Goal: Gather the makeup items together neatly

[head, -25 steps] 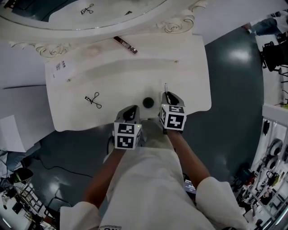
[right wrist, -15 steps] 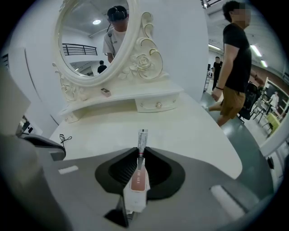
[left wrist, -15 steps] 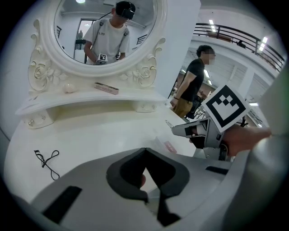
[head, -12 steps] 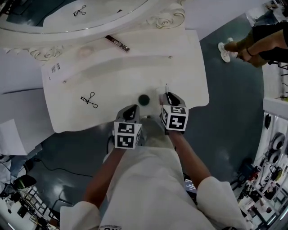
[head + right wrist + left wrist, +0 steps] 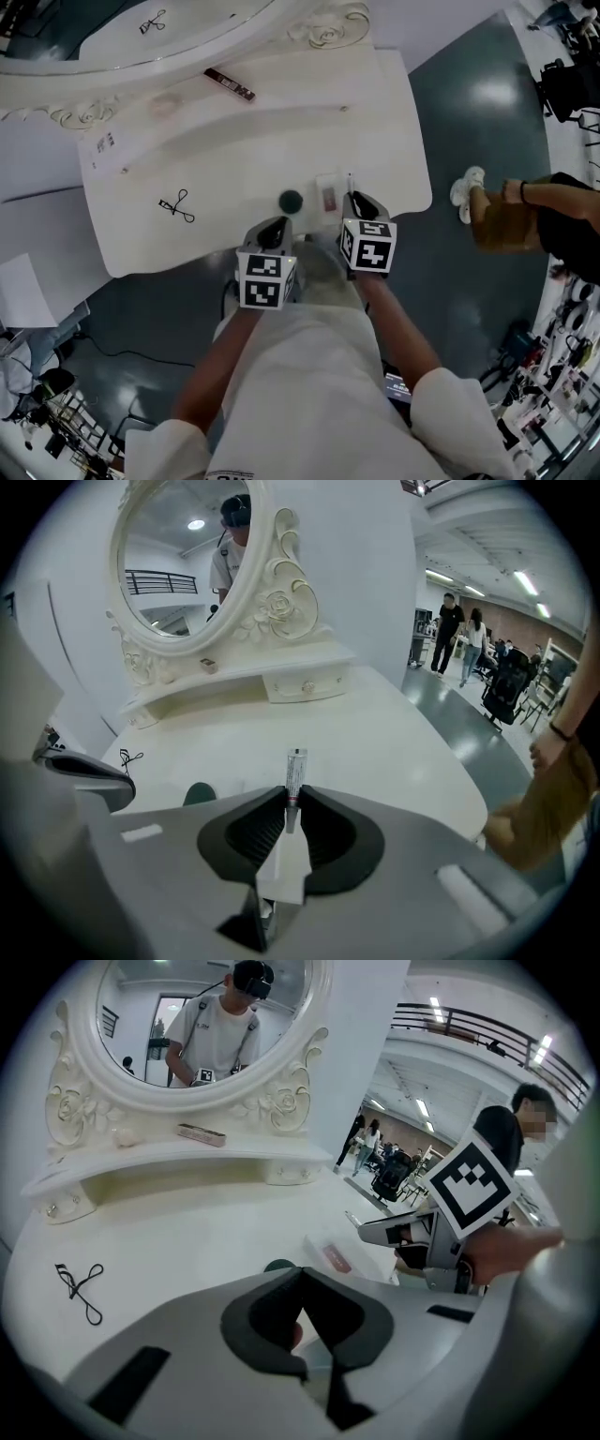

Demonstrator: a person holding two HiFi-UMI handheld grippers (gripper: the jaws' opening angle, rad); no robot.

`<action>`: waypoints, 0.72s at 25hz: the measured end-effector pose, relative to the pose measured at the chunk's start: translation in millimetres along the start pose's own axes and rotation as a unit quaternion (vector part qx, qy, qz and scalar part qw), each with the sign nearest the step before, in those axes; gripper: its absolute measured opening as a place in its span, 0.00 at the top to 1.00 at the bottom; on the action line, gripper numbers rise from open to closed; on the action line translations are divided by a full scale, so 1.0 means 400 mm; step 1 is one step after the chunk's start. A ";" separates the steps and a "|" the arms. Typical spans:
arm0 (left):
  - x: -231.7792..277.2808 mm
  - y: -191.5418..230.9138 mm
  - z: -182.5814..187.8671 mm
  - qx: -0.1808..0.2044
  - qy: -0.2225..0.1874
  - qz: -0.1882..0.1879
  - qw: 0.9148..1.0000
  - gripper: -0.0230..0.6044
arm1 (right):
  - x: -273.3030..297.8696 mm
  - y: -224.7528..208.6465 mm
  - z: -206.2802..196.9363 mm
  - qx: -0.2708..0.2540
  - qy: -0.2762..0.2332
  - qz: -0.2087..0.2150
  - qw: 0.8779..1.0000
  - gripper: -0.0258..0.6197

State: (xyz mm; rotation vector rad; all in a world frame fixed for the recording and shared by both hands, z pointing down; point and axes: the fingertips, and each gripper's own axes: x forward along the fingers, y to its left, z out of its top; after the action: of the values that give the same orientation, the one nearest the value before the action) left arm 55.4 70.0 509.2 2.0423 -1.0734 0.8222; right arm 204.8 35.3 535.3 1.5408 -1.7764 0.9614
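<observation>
While both grippers hover over the near edge of the white dressing table point(image 5: 394, 141), the makeup items lie spread across its top. At the far left an eyelash curler point(image 5: 176, 204) lies flat, well apart from the rest. Behind it, on the raised shelf point(image 5: 300, 80) under the mirror point(image 5: 211, 1054), a pale round thing point(image 5: 161, 105) sits, and to its right a dark stick point(image 5: 230, 84) lies on its side. The small drawers point(image 5: 305, 686) under the shelf are closed, so their inside is not seen.

The left gripper point(image 5: 300, 1274) has its jaws together at the tips. A small pinkish patch shows low between the pads, and I cannot tell what it is. Just beyond this gripper a dark round item point(image 5: 291, 199) stands on the table, in the space between the two grippers. To its right a flat white packet point(image 5: 329, 192) with a red label lies just beside the right gripper point(image 5: 286, 803). This gripper is closed narrowly on a thin white tube point(image 5: 294, 766), which sticks out past the jaw tips, above the table top.

At the far right a person stands on the dark floor, one white shoe point(image 5: 466, 192) near the table edge.
</observation>
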 end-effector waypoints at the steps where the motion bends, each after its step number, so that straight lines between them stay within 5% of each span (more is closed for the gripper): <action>1: 0.004 -0.005 -0.003 0.002 0.002 -0.002 1.000 0.95 | 0.000 -0.006 -0.005 0.001 0.001 -0.002 1.000 0.88; 18: 0.043 -0.055 -0.004 0.025 0.019 -0.017 0.999 0.95 | 0.021 -0.079 -0.077 0.003 0.026 -0.010 1.000 0.88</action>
State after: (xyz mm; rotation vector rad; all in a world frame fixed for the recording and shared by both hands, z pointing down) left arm 82.2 73.1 517.4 2.0730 -1.0045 0.8744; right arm 234.2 54.0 563.9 1.5210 -1.7215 0.9890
